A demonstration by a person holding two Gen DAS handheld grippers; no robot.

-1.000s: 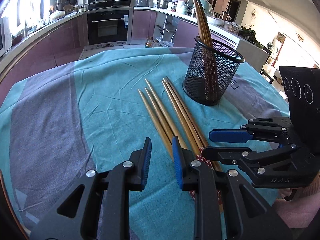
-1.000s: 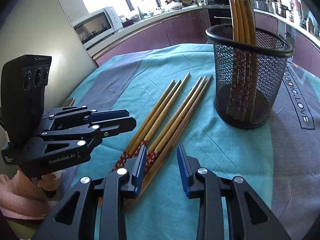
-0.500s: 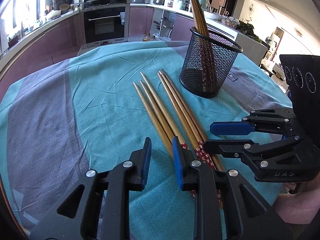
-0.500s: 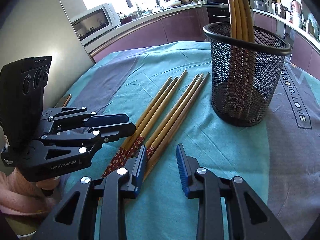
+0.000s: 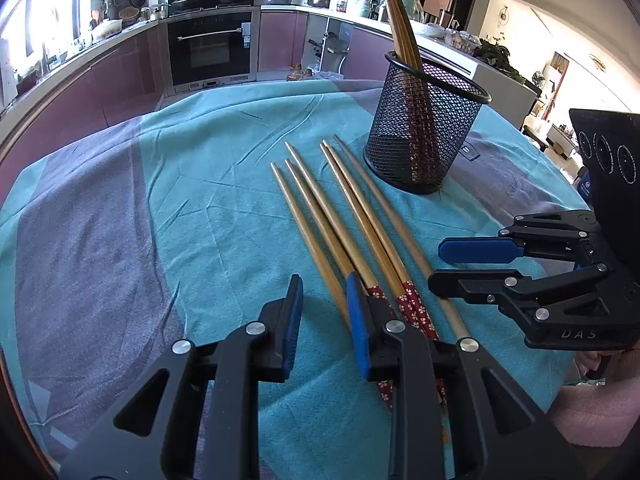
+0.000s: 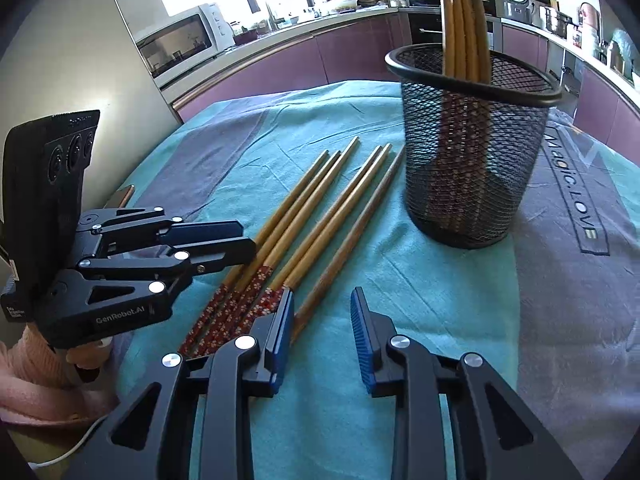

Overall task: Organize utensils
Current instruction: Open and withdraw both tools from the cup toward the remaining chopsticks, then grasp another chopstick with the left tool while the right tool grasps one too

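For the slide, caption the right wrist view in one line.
Open right gripper nears six loose chopsticks on a teal cloth, beside a mesh cup holding more.

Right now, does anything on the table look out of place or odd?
Six loose chopsticks lie flat on the teal tablecloth beside the black mesh holder, while others already stand upright inside it. One, nearest the holder, looks darker than the rest. Nothing appears spilled or broken. Both grippers, left and right, are open and empty.
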